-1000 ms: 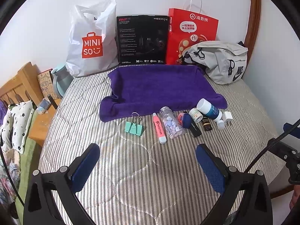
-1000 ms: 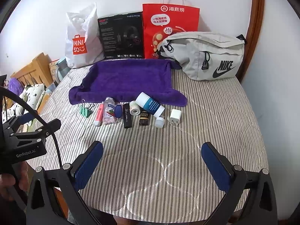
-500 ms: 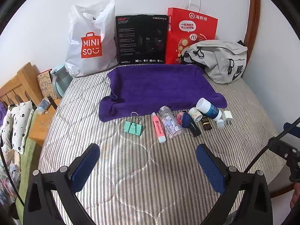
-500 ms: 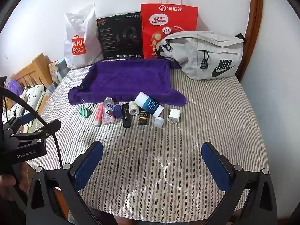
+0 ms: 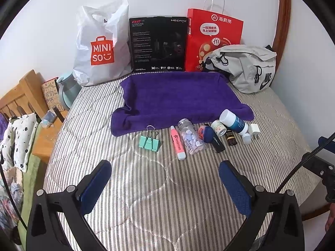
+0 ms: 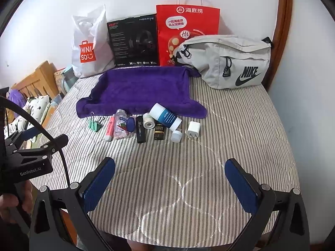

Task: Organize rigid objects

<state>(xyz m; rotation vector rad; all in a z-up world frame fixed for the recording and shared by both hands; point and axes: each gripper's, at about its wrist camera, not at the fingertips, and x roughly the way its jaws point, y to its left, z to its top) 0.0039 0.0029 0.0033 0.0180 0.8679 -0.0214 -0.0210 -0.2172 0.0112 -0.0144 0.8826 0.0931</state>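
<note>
- Left gripper: fingers spread wide, holding nothing, hovering over the striped bed. In the right wrist view its body reads "GenRobot.AI".
- Back row against the wall, left to right: white bag printed "MINISO"; black box marked "HECATE", "G2" and "EDIFIER"; red paper bag with a "Hi" logo and Chinese characters; grey pouch marked "NIKE".
- Purple towel: laid flat on the bed in front of the back row, nothing on its middle.
- Row of rigid objects along the towel's near edge, left to right: green binder clip; pink highlighter; clear pill bottle; blue oval item; black stick with script lettering; small white jar; dark miniature bottle reading "GRAND RESERVE"; white-and-blue bottle, lying tilted with its end on the towel edge; small white cap; white plug charger.
- Right gripper: fingers spread wide, holding nothing, near the row but well short of it.
</note>
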